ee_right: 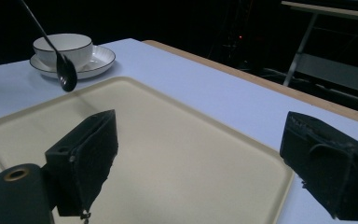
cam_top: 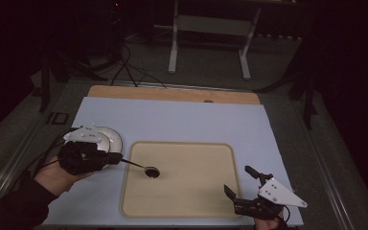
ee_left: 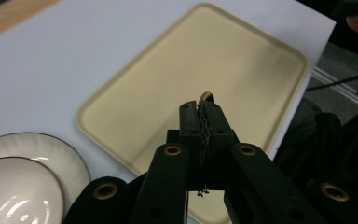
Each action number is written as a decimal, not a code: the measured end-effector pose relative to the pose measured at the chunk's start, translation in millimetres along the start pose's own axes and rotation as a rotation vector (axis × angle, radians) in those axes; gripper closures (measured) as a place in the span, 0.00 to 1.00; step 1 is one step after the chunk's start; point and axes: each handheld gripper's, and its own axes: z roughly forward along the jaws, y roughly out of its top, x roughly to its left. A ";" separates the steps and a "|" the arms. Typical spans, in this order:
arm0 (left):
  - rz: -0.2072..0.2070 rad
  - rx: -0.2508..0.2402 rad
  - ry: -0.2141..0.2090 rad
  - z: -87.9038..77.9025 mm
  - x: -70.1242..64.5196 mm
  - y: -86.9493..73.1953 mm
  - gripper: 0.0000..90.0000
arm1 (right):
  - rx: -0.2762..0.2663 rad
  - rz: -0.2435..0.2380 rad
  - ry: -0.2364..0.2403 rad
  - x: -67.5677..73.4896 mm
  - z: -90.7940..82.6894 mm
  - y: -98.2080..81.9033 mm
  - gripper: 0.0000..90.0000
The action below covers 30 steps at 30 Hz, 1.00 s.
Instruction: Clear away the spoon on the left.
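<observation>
My left claw [cam_top: 116, 157] reaches level toward three o'clock, clamped on a spoon [cam_top: 141, 166] whose bowl hangs over the bare tray [cam_top: 182, 213], the cup [ee_right: 63, 48] sits in its saucer [ee_right: 98, 63] at nine o'clock, and my right claw [cam_top: 242, 182] rests wide apart at five o'clock.

Dim throughout, with black surroundings beyond the pale table [cam_top: 172, 115]. Soft glare on the bowl [ee_left: 14, 196], faint shadows. Slightly grainy, near jaws out of focus.

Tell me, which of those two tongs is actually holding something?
The left tongs, beside the cup and saucer: they are clamped on a dark spoon held out over the beige tray. The right tongs gape open, empty.
</observation>
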 end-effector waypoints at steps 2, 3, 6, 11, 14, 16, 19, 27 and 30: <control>0.000 0.014 -0.024 3.9 -1.5 1.3 0.99 | -0.002 0.001 0.001 -0.1 -0.2 0.0 0.13; -0.001 0.021 -0.037 5.9 -1.8 1.8 0.99 | -0.002 0.002 0.001 -0.2 -0.2 -0.1 0.13; 0.009 0.060 -0.046 13.4 -4.4 2.7 0.99 | 0.000 0.002 0.002 -0.3 0.1 -0.1 0.13; 0.016 0.099 -0.077 22.1 -9.8 2.8 0.99 | 0.003 0.005 0.000 -0.7 0.0 -0.2 0.13; 0.018 0.133 -0.096 27.7 -12.1 2.9 0.99 | 0.007 0.005 0.002 -0.4 0.7 -0.2 0.13; 0.024 0.158 -0.108 31.6 -13.3 3.1 0.99 | 0.007 0.001 0.002 -0.1 0.7 -0.1 0.13; 0.029 0.180 -0.129 37.8 -15.0 2.0 0.99 | 0.007 0.005 0.002 -0.2 0.7 -0.2 0.13; 0.030 0.241 -0.150 54.4 -15.6 2.5 0.99 | 0.009 0.003 0.002 -0.4 0.8 -0.2 0.13; 0.026 0.258 -0.152 60.3 -14.7 4.8 0.99 | 0.010 0.004 0.004 -0.5 1.0 -0.3 0.13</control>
